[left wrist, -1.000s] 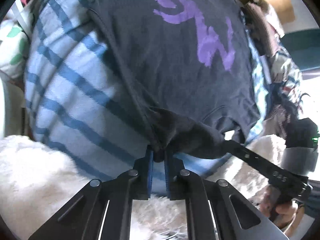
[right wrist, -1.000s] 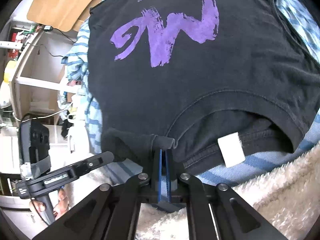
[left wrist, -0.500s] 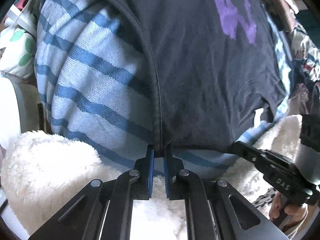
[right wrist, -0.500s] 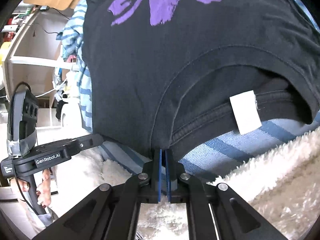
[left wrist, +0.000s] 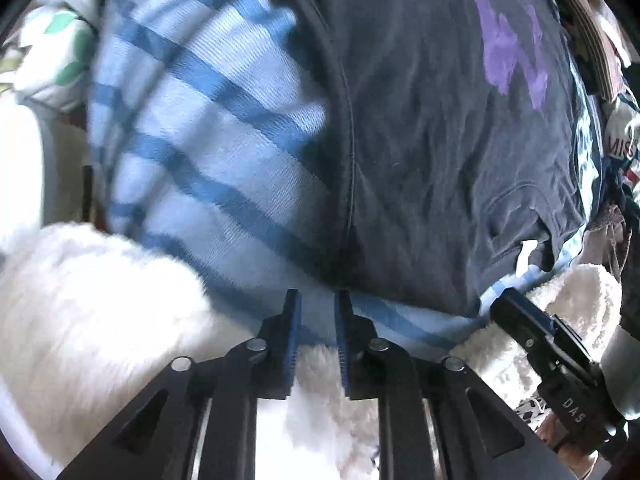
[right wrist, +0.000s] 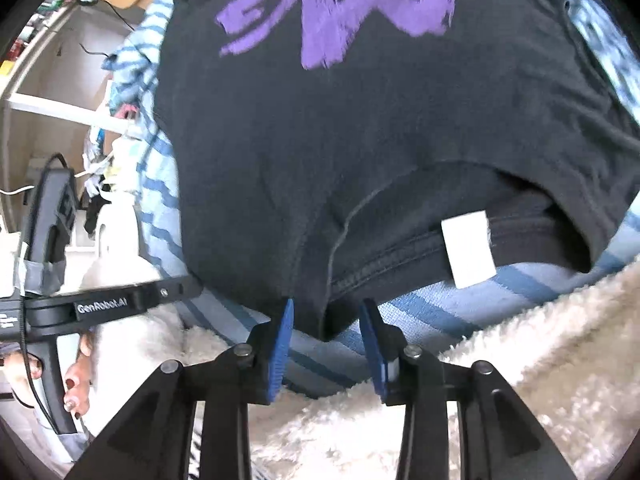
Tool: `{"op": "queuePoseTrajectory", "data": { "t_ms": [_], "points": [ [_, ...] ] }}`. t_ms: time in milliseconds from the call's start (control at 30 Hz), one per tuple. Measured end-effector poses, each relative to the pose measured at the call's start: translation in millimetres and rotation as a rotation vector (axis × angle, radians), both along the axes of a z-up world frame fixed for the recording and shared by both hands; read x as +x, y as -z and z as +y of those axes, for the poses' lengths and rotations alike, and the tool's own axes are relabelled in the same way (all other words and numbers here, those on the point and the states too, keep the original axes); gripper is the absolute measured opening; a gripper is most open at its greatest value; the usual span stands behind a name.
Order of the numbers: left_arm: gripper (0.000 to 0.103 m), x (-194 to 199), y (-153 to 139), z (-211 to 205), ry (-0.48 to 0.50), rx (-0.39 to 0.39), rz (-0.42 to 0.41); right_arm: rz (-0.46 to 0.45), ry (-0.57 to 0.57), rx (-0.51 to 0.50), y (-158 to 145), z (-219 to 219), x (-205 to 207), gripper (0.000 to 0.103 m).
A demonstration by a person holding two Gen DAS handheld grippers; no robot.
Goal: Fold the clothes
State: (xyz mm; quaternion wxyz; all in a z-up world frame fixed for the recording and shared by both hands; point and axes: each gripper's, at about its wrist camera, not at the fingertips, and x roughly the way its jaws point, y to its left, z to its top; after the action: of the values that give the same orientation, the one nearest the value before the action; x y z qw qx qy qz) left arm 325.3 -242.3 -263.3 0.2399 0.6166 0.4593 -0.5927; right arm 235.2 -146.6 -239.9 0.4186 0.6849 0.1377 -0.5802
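Note:
A black T-shirt [left wrist: 432,160] with a purple print lies flat on a blue-striped blanket [left wrist: 208,140]. Its shoulder edge ends just beyond my left gripper [left wrist: 317,300]. That gripper is open a little, and only blanket and fleece show between its blue pads. In the right wrist view the T-shirt [right wrist: 320,140] shows its collar and a white neck label [right wrist: 468,248]. My right gripper [right wrist: 326,312] is open wide, with the shirt's collar corner lying loose between the fingertips, untouched by either pad.
White fleece [left wrist: 100,320] covers the near surface under the striped blanket [right wrist: 440,296]. A heap of other clothes [left wrist: 616,140] sits at the right, a floral pillow [left wrist: 52,40] at the left. Wooden shelving [right wrist: 48,100] stands far left. A hand [right wrist: 76,376] holds the left tool's handle.
Both grippers pulled the shirt's shoulder corners toward me and flat, then opened and let go. The bunched fold at the left corner is smoothed out.

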Motion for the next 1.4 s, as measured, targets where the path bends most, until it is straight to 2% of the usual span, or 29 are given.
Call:
{"op": "queuePoseTrajectory", "data": {
  "t_ms": [33,67,167,200,233,300,367,467,567,633,833,900,1000,1167,1300,1400],
  "points": [
    [0.028,0,-6,1,-0.006,-0.010,0.009,0.014,0.000,-0.014,-7,-1,0,0.039],
    [0.031,1,-14,1,-0.026,-0.025,0.030,0.026,-0.001,-0.031,-14,-3,0,0.038],
    [0.030,-2,-30,1,-0.059,-0.071,0.095,0.029,-0.035,-0.089,-24,-15,5,0.030],
    [0.024,-5,-32,2,-0.052,-0.087,0.108,0.026,-0.053,-0.092,-23,-20,8,0.027],
    [0.011,-9,-31,4,-0.043,-0.090,0.103,0.024,-0.071,-0.096,-22,-25,11,0.021],
    [0.010,-18,-25,9,-0.027,-0.061,0.129,0.019,-0.104,-0.098,-19,-34,17,0.013],
    [0.010,-30,-19,15,-0.002,-0.048,0.136,0.011,-0.112,-0.065,-5,-37,22,0.012],
    [0.010,-42,-6,19,0.021,-0.058,0.104,0.003,-0.095,-0.033,10,-29,20,0.012],
    [0.010,-47,18,14,0.017,-0.074,-0.009,-0.015,-0.074,-0.038,12,-25,15,0.011],
    [0.009,-44,23,13,-0.003,-0.048,0.001,-0.028,-0.061,-0.041,13,-23,12,0.011],
    [0.009,-45,4,21,0.001,-0.058,0.084,-0.033,-0.041,-0.057,12,-25,6,0.012],
    [0.009,-49,12,22,0.000,-0.030,0.093,-0.030,-0.044,-0.026,21,-30,8,0.012],
    [0.009,-52,36,20,-0.018,-0.013,0.021,-0.037,-0.022,-0.013,28,-31,9,0.011],
    [0.009,-61,20,31,0.019,-0.065,0.037,-0.024,-0.070,-0.032,14,-33,22,0.012],
    [0.009,-67,39,31,0.002,-0.042,0.011,-0.004,-0.099,-0.005,20,-34,33,0.011],
    [0.009,-67,41,32,-0.009,-0.036,0.012,0.011,-0.112,0.016,28,-33,40,0.010]
  ]
}}
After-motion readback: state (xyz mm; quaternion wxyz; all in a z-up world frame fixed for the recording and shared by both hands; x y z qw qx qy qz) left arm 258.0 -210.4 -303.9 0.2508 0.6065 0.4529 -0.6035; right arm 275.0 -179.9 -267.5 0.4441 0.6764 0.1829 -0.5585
